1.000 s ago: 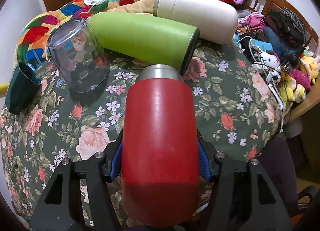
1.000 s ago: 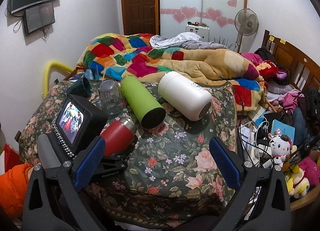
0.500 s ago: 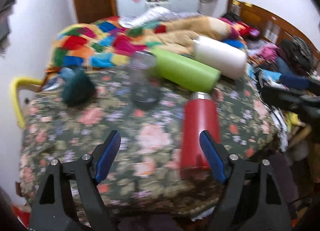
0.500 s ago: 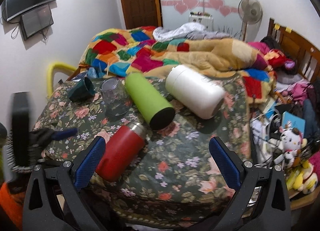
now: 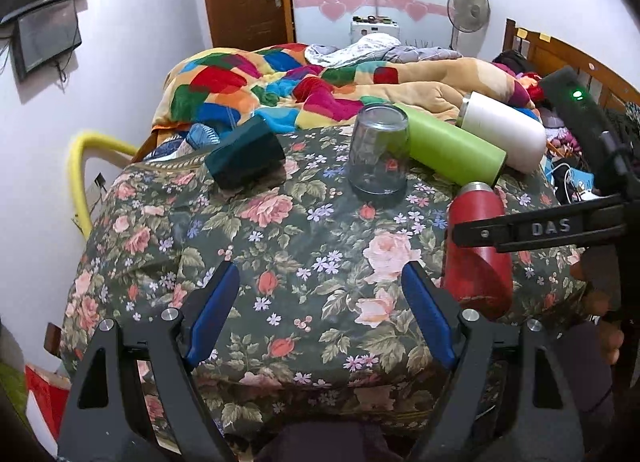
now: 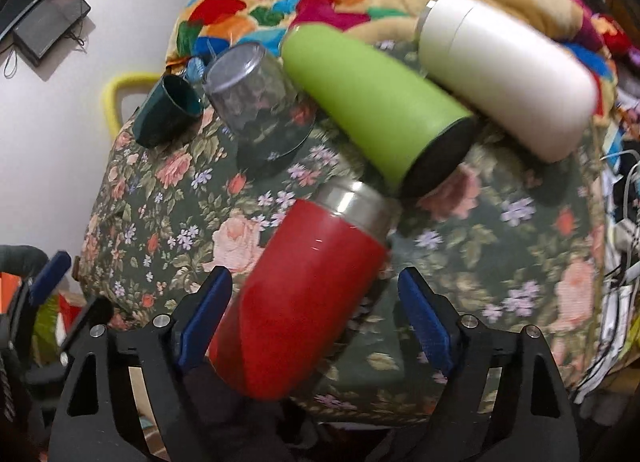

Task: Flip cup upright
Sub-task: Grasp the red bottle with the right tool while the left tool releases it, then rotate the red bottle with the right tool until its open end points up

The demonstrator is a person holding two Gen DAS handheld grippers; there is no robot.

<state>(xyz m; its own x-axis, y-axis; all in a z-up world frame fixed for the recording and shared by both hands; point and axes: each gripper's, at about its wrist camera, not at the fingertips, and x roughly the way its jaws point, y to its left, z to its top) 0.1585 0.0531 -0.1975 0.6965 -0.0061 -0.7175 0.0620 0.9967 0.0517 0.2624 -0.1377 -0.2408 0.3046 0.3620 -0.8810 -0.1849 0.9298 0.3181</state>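
A red cup (image 5: 476,254) with a steel rim lies on its side on the floral table (image 5: 300,254). In the right wrist view the red cup (image 6: 308,294) lies between the wide-open blue pads of my right gripper (image 6: 316,318), untouched by them. My left gripper (image 5: 320,314) is open and empty, held back over the table's front, left of the cup. The right gripper's black arm crosses the cup in the left wrist view.
A green flask (image 6: 376,106) and a white flask (image 6: 504,66) lie on their sides behind the red cup. A clear glass (image 6: 256,98) stands upside down. A dark green cup (image 6: 168,110) lies at the far left. A bed with blankets is behind.
My left gripper let go of the red cup and drew back to the left. My right gripper moved in, so the cup now lies between its open fingers.
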